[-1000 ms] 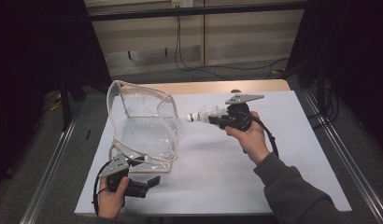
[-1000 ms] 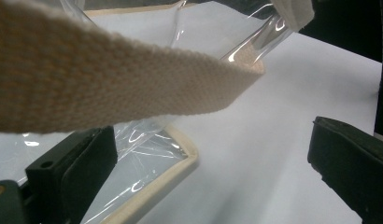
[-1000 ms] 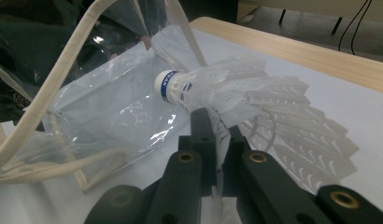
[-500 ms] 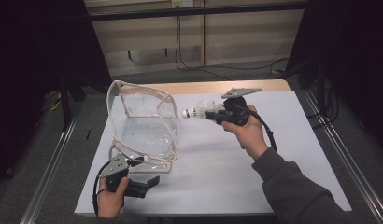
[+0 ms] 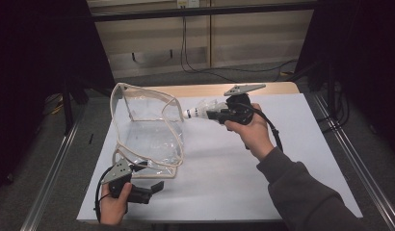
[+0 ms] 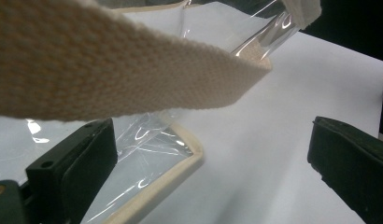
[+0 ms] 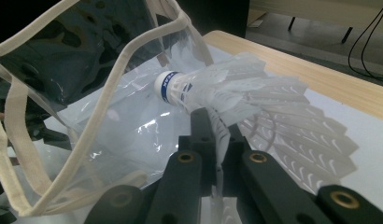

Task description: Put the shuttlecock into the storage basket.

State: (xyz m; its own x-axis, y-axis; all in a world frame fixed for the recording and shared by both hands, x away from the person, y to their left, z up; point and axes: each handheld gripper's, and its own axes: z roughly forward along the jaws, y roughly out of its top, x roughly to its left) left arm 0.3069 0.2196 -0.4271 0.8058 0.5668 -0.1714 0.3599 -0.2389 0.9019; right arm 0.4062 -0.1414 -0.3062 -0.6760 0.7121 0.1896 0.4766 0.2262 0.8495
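Observation:
A clear plastic bag (image 5: pixel 147 137) with beige webbing trim stands open on the white table sheet (image 5: pixel 292 144), its mouth facing right. My right gripper (image 5: pixel 216 114) is shut on the feathers of a white shuttlecock (image 5: pixel 198 112), whose cork tip points at the bag's mouth and sits just at its rim. In the right gripper view the shuttlecock (image 7: pixel 217 91) rises from the shut jaws, right before the bag (image 7: pixel 87 93). My left gripper (image 5: pixel 157 185) rests open at the bag's front corner. Its view shows the beige strap (image 6: pixel 133 60) above the jaws and the bag's corner (image 6: pixel 157 154) between them.
The sheet lies on a wooden table (image 5: pixel 205 90) whose bare far edge shows behind the bag. Metal rails (image 5: pixel 56 168) run along both sides of the table. Cables (image 5: pixel 195 62) hang against the back wall.
My right gripper has carried the shuttlecock leftward, bringing its cork up to the bag's mouth. The left gripper and the bag have stayed in place.

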